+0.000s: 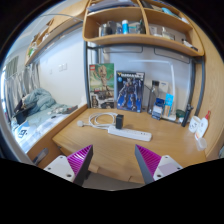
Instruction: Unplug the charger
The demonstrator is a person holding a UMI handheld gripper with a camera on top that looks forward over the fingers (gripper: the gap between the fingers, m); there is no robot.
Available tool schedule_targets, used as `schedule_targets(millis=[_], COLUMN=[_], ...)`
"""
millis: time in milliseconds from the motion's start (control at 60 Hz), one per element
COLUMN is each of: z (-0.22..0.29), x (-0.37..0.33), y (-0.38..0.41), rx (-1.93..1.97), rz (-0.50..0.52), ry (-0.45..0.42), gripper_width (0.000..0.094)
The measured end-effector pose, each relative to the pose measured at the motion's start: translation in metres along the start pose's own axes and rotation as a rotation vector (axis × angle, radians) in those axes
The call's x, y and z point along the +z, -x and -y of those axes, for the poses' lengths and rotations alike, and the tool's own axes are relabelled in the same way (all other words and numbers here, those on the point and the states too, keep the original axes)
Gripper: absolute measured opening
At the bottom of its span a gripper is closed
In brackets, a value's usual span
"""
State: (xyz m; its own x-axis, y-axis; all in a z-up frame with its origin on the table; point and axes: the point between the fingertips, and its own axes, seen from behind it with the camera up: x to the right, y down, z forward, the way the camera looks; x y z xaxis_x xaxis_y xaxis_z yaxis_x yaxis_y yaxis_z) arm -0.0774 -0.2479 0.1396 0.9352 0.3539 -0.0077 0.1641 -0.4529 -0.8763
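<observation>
A white power strip (124, 131) lies on the wooden desk (115, 152), well beyond my fingers. A dark charger plug (118, 121) stands upright in its left part. A coiled white cable (97, 121) lies just left of the plug. My gripper (112, 161) is open and empty, its magenta pads (80, 160) wide apart above the desk's near part. Nothing stands between the fingers.
Two figure boxes (118, 87) stand against the wall behind the strip. Bottles and small items (165, 105) crowd the desk's right back, with a white bottle (199, 126) at far right. A wooden shelf (140, 25) hangs above. A bed (35, 105) lies left.
</observation>
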Motion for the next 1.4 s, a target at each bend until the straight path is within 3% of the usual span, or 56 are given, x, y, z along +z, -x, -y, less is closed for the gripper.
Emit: schedule_targets(millis=[67, 350, 433, 550, 700, 817, 867, 1017, 1100, 1217, 1400], z=[-0.003, 0.02, 0.034, 0.04, 0.041, 0.045, 0.068, 0.221, 0.254, 0.219, 0.068], x=[0.039, 0.185, 0.216, 0.253, 0.279, 0.28, 0.276, 0.209, 0.171, 0.144, 0.153], y=[-0.004, -0.023, -0.031, -0.046, -0.052, -0.051, -0.054, -0.123, -0.175, -0.243, -0.304], rx=[0.02, 0.15, 0.166, 0.181, 0.162, 0.122, 0.14, 0.13, 0.133, 0.158, 0.222], rz=[-0.031, -0.18, -0.212, -0.257, -0.278, -0.279, -0.252, -0.301, -0.352, -0.411, -0.428], ry=[0.026, -0.01, -0.054, -0.069, -0.071, -0.003, -0.033, -0.285, -0.326, -0.238, 0.076], gripper_width=[0.0861, 0.0817, 0.0687, 0.0591, 0.0204, 0.0141, 0.012, 0.0118, 0.0117, 0.0116, 0.0116])
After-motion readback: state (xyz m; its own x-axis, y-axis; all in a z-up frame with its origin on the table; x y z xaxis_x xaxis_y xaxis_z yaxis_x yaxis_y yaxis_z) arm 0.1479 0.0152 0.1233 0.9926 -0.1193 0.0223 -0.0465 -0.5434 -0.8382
